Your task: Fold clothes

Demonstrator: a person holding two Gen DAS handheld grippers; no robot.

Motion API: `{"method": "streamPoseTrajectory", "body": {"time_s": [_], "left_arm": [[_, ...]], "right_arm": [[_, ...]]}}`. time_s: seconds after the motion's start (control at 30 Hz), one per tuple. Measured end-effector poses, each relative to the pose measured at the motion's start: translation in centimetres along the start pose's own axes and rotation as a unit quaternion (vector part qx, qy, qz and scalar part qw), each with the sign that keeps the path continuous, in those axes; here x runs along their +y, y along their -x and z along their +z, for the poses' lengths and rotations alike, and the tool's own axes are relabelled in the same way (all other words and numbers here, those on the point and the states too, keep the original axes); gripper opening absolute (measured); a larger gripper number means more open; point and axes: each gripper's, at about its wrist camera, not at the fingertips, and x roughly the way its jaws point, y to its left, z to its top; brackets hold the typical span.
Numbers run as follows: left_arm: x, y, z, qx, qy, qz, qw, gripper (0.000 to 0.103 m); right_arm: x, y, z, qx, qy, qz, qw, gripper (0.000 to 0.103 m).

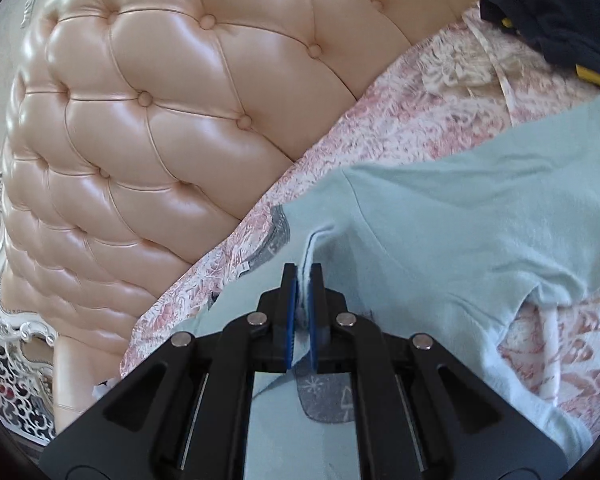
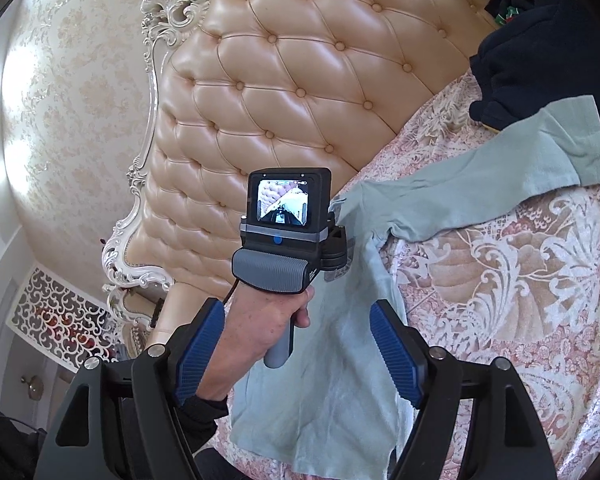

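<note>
Left gripper (image 1: 304,300) at bottom center of its view is clamped on a raised ridge of the pale blue shirt (image 1: 460,232), which lies spread on the pink floral bedspread (image 1: 420,120) (tufted headboard (image 1: 160,100) fills the upper left). Right gripper (image 2: 300,356) has its fingers spread wide, holding nothing, shirt beneath. Dark clothes (image 2: 540,52) sit upper right.

A pale mint long-sleeved shirt (image 2: 332,364) lies spread on the bed, one sleeve (image 2: 500,184) stretched toward the headboard-side edge, its shoulder fabric bunched up into a raised fold.
</note>
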Motion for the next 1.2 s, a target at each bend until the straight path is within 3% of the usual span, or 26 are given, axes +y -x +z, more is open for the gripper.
{"method": "streamPoseTrajectory", "body": {"time_s": [0.07, 0.17, 0.3, 0.37, 0.4, 0.43, 0.53, 0.6, 0.67, 0.73, 0.8, 0.87, 1.0, 1.2], "left_arm": [[-0.3, -0.2, -0.2, 0.0, -0.007, -0.002, 1.0, 0.007], [-1.0, -0.6, -0.5, 0.008, -0.012, -0.035, 0.9993, 0.012], [-0.9, -0.3, -0.8, -0.002, 0.001, -0.067, 0.9977, 0.025], [-0.2, -0.1, -0.6, -0.005, 0.015, -0.087, 0.9961, 0.046], [0.5, 0.4, -0.5, -0.014, 0.027, -0.095, 0.995, 0.063], [1.2, 1.0, -0.5, -0.025, 0.04, -0.103, 0.9935, 0.072], [3.7, 3.0, -0.1, -0.048, 0.084, -0.145, 0.9847, 0.082], [5.5, 4.2, -0.4, -0.058, 0.122, -0.2, 0.9704, 0.082], [7.7, 5.7, -1.5, -0.07, 0.167, -0.258, 0.9491, 0.082], [10.5, 7.2, -3.6, -0.075, 0.223, -0.31, 0.9211, 0.082], [13.4, 8.4, -6.9, -0.073, 0.287, -0.356, 0.8861, 0.082], [15.3, 9.2, -10.0, -0.072, 0.317, -0.369, 0.871, 0.082], [18.0, 10.9, -17.1, -0.077, 0.354, -0.357, 0.8609, 0.082], [20.3, 12.2, -23.4, -0.055, 0.389, -0.323, 0.8612, 0.082]], "right_arm": [[-0.6, 0.2, 0.2, -0.012, -0.011, -0.003, 1.0, 0.076], [-1.5, 0.5, 0.4, -0.029, -0.027, -0.007, 0.999, 0.08], [-2.7, 1.0, 0.7, -0.052, -0.048, -0.013, 0.997, 0.081], [-3.3, 1.2, 0.9, -0.063, -0.059, -0.016, 0.996, 0.081], [-3.9, 1.5, 1.1, -0.071, -0.066, -0.019, 0.995, 0.081], [-4.8, 1.8, 1.6, -0.079, -0.073, -0.024, 0.994, 0.081], [-7.9, 3.0, 3.3, -0.098, -0.099, -0.032, 0.99, 0.081], [-10.6, 4.0, 4.8, -0.123, -0.126, -0.026, 0.984, 0.081], [-12.8, 4.7, 6.0, -0.142, -0.139, -0.032, 0.98, 0.081], [-14.5, 5.0, 7.0, -0.15, -0.143, -0.043, 0.977, 0.081], [-15.1, 4.6, 7.5, -0.136, -0.128, -0.061, 0.98, 0.081], [-15.8, 4.2, 7.9, -0.123, -0.113, -0.079, 0.983, 0.081], [-17.0, 3.4, 8.9, -0.095, -0.084, -0.114, 0.985, 0.081], [-18.6, 2.0, 10.1, -0.053, -0.036, -0.164, 0.984, 0.077]]}}
